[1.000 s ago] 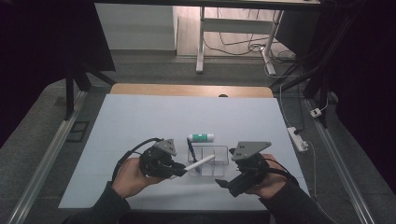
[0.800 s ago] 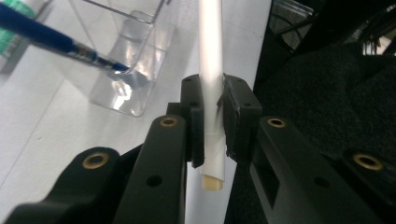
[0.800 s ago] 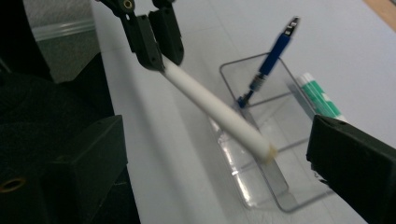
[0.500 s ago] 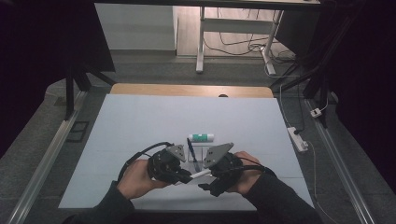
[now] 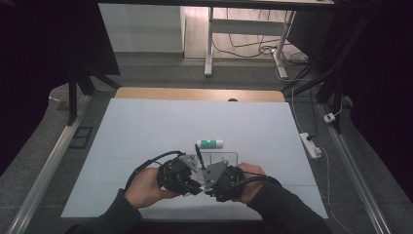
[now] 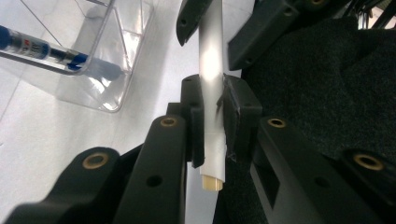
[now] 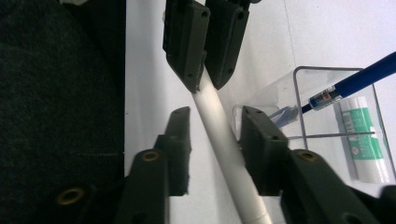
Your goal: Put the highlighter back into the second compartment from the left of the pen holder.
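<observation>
White table (image 5: pixel 146 126); green-labelled tube (image 5: pixel 210 144), writing unreadable.

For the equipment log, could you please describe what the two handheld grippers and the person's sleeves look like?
Both the left gripper and the right gripper are matte black, with blocky two-piece jaws, brass-coloured rivets and small holes. Each carries a grey three-cornered plate on top, and a black cable loops from the left one. The sleeves are dark.

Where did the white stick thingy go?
The slim white plastic pen is pinched in the left gripper near the table's front edge, its other end between the open jaws of the right gripper, beside the clear plastic box.
</observation>
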`<state>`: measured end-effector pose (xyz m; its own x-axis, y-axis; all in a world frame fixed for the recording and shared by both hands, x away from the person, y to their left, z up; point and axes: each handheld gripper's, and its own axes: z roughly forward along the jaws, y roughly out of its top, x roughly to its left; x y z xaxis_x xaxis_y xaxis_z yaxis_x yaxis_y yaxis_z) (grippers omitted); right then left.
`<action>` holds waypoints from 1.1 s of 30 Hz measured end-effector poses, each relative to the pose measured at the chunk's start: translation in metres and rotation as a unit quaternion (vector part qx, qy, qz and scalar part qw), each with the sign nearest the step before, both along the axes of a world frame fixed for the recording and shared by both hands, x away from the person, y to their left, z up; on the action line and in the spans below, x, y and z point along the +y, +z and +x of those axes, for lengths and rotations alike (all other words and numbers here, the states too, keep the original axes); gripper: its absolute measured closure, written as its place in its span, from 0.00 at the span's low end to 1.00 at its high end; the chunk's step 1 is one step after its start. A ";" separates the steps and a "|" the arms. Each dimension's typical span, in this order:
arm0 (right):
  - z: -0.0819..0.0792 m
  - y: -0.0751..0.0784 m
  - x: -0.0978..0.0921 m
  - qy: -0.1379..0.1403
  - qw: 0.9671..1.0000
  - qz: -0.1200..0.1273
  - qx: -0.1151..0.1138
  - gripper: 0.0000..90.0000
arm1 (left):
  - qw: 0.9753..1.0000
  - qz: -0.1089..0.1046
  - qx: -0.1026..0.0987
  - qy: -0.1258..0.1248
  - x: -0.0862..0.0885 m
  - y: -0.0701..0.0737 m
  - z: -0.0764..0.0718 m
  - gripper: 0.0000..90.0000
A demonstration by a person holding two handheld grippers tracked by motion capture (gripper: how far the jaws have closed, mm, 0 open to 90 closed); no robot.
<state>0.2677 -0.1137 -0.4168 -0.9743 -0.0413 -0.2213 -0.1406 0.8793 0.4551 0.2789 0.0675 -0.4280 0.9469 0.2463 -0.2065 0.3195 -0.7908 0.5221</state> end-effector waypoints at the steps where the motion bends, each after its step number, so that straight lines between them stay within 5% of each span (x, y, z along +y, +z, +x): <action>1: -0.001 0.000 0.000 -0.005 1.000 -0.002 -0.006 0.75 | 1.000 0.000 0.001 -0.001 0.000 0.000 0.000 0.88; 7: -0.002 -0.002 0.000 0.013 1.000 -0.015 -0.011 0.82 | 1.000 -0.007 -0.004 -0.009 0.001 0.000 0.000 0.87; 14: -0.004 -0.003 -0.001 0.008 1.000 -0.015 0.003 0.88 | 0.999 -0.050 -0.012 -0.002 0.007 0.003 0.002 0.84; 18: -0.003 0.000 -0.005 -0.002 1.000 -0.004 0.018 0.88 | 0.996 -0.070 -0.044 0.017 0.012 0.005 0.002 0.60; 26: 0.000 0.001 -0.020 -0.039 0.998 0.026 0.033 0.87 | 0.983 -0.141 -0.083 0.082 0.038 0.013 -0.004 0.19; 28: 0.002 0.004 -0.026 -0.053 0.997 0.038 0.034 0.87 | 0.982 -0.147 -0.083 0.083 0.048 0.013 -0.008 0.11; 33: 0.009 0.014 -0.043 -0.093 0.990 0.093 0.042 0.87 | 0.973 -0.164 -0.103 0.127 0.074 0.011 -0.020 0.03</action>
